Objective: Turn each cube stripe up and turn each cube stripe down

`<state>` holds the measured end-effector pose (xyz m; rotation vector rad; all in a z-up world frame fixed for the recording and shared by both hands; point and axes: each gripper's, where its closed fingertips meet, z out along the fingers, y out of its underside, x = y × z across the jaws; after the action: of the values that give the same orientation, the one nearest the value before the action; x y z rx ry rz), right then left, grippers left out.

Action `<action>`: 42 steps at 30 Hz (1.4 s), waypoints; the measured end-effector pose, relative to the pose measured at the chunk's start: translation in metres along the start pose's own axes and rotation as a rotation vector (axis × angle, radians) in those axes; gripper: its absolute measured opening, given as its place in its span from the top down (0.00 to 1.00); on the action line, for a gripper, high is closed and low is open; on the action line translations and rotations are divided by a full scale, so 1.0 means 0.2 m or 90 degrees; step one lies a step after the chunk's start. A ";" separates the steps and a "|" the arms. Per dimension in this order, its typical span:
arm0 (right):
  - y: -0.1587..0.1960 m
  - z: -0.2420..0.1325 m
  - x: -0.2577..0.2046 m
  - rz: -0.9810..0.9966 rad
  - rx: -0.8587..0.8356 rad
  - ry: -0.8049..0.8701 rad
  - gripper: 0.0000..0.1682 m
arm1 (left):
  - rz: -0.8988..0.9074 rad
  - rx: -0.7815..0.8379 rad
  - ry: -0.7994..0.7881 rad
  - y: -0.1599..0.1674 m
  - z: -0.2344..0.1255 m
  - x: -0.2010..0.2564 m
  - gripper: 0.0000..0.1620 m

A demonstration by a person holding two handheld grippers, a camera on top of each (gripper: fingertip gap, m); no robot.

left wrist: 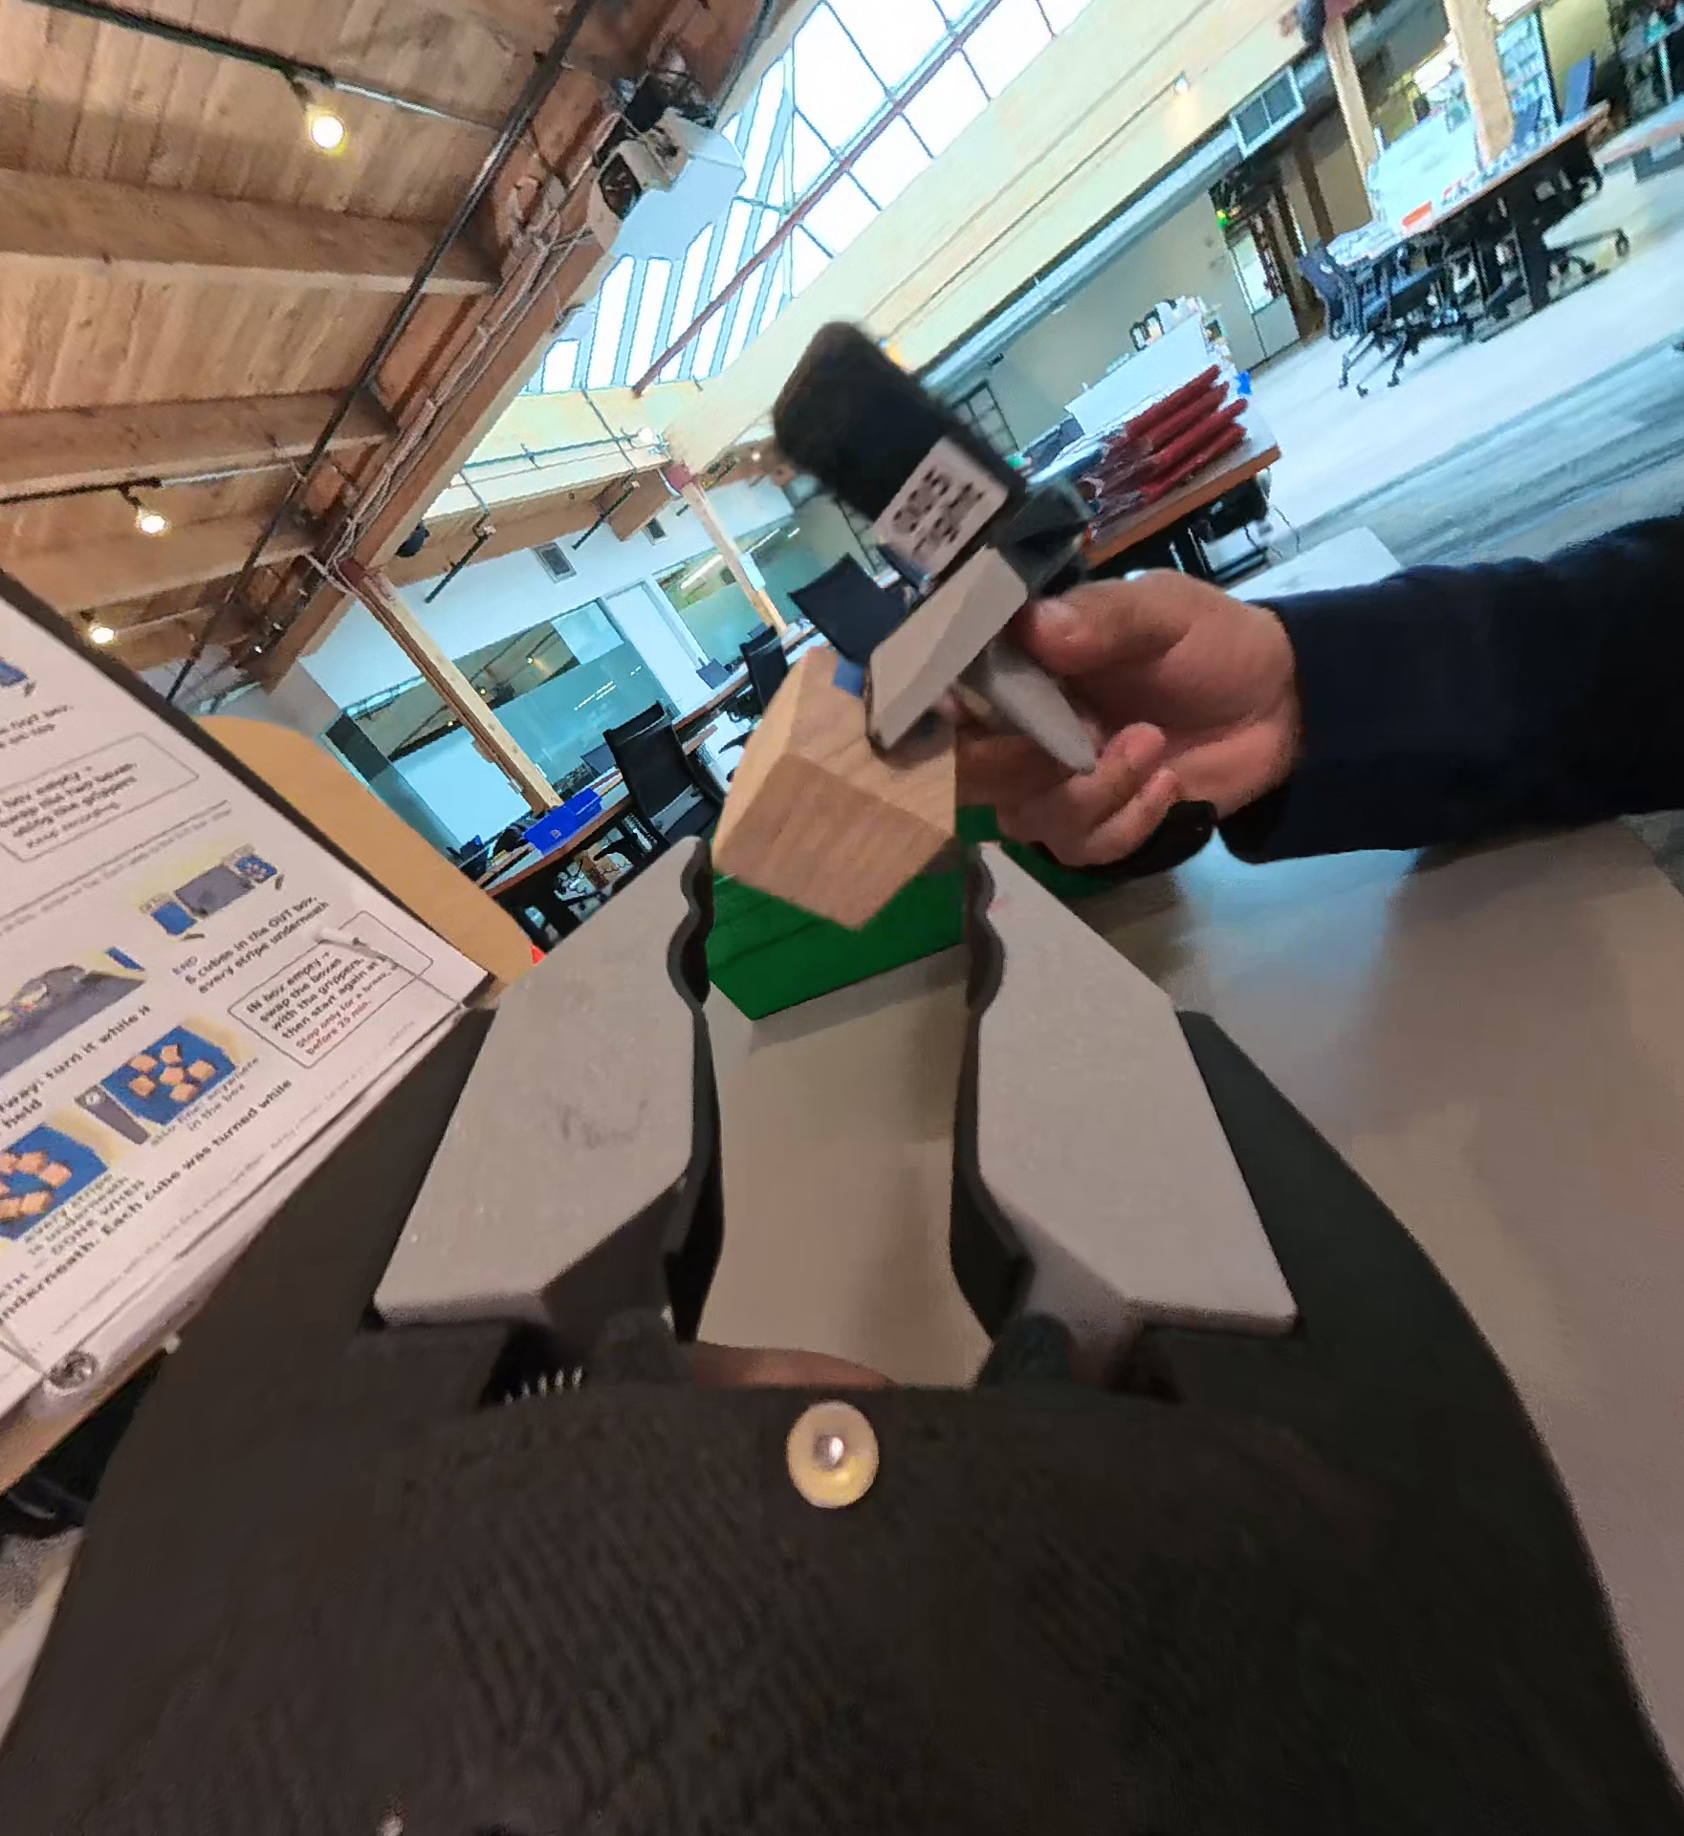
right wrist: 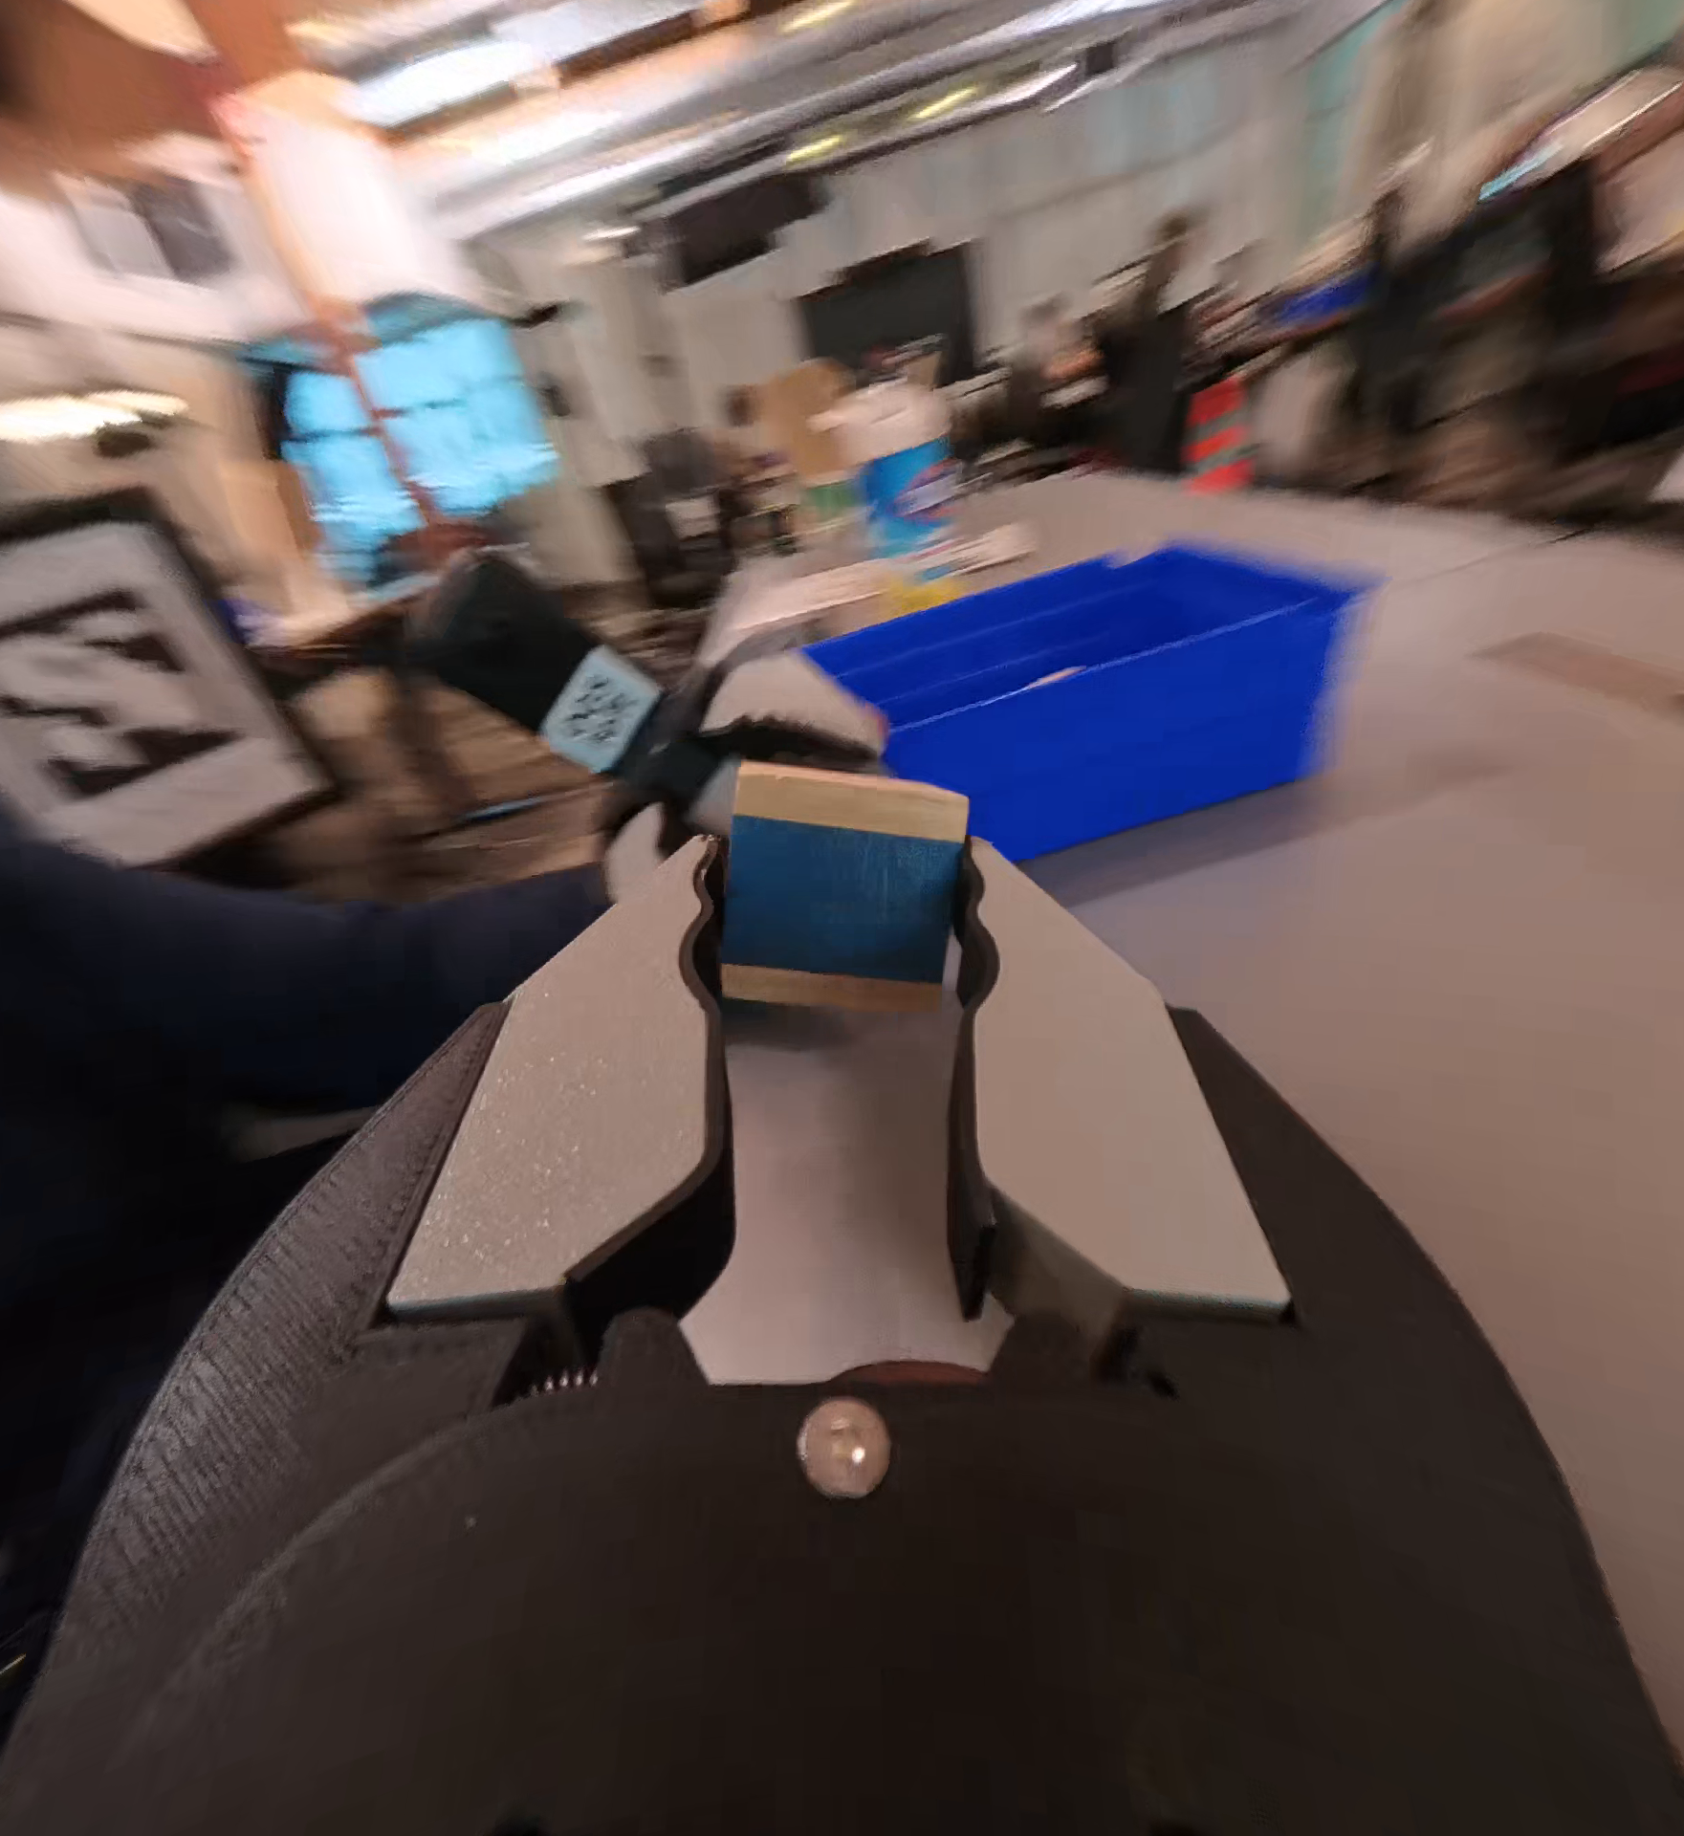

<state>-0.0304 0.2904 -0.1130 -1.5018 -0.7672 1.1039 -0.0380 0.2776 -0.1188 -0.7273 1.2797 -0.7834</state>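
Note:
My right gripper [right wrist: 838,894] is shut on a wooden cube [right wrist: 838,899] and holds it in the air above the table. The cube's blue stripe faces the right wrist camera. In the left wrist view the same cube [left wrist: 833,805] shows its plain wood sides, tilted, and the right gripper [left wrist: 902,735] grips it from above, held by a hand [left wrist: 1155,695]. My left gripper [left wrist: 833,884] is open, its fingertips just below the cube on either side; I cannot tell if they touch it. It also shows blurred behind the cube in the right wrist view [right wrist: 718,785].
A green box [left wrist: 818,954] stands on the grey table [left wrist: 1414,1043] just beyond my left gripper. A blue box [right wrist: 1116,715] stands on the table ahead of my right gripper. A tilted instruction sheet [left wrist: 122,944] stands at the left.

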 end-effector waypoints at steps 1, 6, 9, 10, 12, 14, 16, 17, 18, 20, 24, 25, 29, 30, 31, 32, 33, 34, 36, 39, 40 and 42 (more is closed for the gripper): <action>-0.05 -0.04 0.01 -0.027 0.012 0.044 0.74 | -0.017 0.003 -0.005 0.01 0.00 -0.01 0.71; -0.35 -0.48 0.26 -0.093 -0.036 0.394 0.74 | -0.048 -0.103 -0.061 0.20 0.04 -0.08 0.84; -0.40 -0.92 0.59 -0.080 -0.152 0.630 0.74 | -0.125 -0.264 -0.058 0.44 0.07 -0.06 0.89; -0.35 -1.05 0.72 -0.054 -0.209 0.688 0.74 | -0.152 -0.299 -0.062 0.50 0.07 -0.06 0.89; -0.19 -1.24 0.93 0.034 -0.310 0.740 0.74 | -0.187 -0.342 -0.069 0.57 0.06 -0.06 0.92; -0.02 -1.37 1.10 0.117 -0.386 0.762 0.74 | -0.217 -0.363 -0.068 0.61 0.05 -0.05 1.00; 0.12 -1.47 1.25 0.147 -0.459 0.803 0.74 | -0.240 -0.372 -0.051 0.62 0.04 -0.04 1.00; 0.17 -1.50 1.31 0.158 -0.486 0.812 0.74 | -0.243 -0.372 -0.051 0.62 0.04 -0.04 1.00; 0.21 -1.51 1.35 0.174 -0.505 0.812 0.74 | -0.241 -0.373 -0.054 0.62 0.04 -0.04 1.00; 0.27 -1.51 1.42 0.202 -0.521 0.807 0.73 | -0.235 -0.377 -0.055 0.63 0.03 -0.05 1.00; 0.37 -1.57 1.50 0.222 -0.591 0.832 0.73 | -0.231 -0.377 -0.048 0.62 0.04 -0.03 1.00; 0.39 -1.59 1.50 0.220 -0.607 0.837 0.72 | -0.228 -0.376 -0.047 0.62 0.04 -0.03 1.00; 0.25 -1.52 1.46 0.198 -0.536 0.823 0.68 | -0.229 -0.375 -0.051 0.62 0.04 -0.04 1.00; 0.18 -1.49 1.43 0.189 -0.502 0.813 0.68 | -0.233 -0.374 -0.052 0.62 0.04 -0.04 1.00; 0.11 -1.43 1.38 0.176 -0.464 0.798 0.67 | -0.236 -0.374 -0.053 0.62 0.04 -0.05 1.00; 0.02 -1.36 1.32 0.161 -0.419 0.775 0.67 | -0.237 -0.375 -0.054 0.62 0.03 -0.05 1.00; -0.06 -1.27 1.25 0.145 -0.369 0.743 0.67 | -0.236 -0.377 -0.055 0.62 0.03 -0.05 1.00; -0.14 -1.16 1.15 0.125 -0.315 0.701 0.67 | -0.233 -0.379 -0.055 0.62 0.03 -0.05 1.00; -0.23 -0.89 0.93 0.084 -0.221 0.589 0.69 | -0.226 -0.388 -0.054 0.63 0.03 -0.04 1.00; -0.15 -0.44 0.61 0.068 -0.147 0.387 0.75 | -0.216 -0.402 -0.048 0.65 0.03 -0.02 1.00; -0.08 -0.32 0.55 0.072 -0.143 0.346 0.73 | -0.215 -0.404 -0.045 0.66 0.03 -0.01 1.00; 0.10 -0.15 0.53 0.052 -0.145 0.324 0.68 | -0.239 -0.401 -0.057 0.66 0.03 -0.01 1.00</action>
<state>0.0334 0.3699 -0.1568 -1.9181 -0.4872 0.6571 -0.0186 0.3523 -0.2268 -1.5256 1.3318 -0.6291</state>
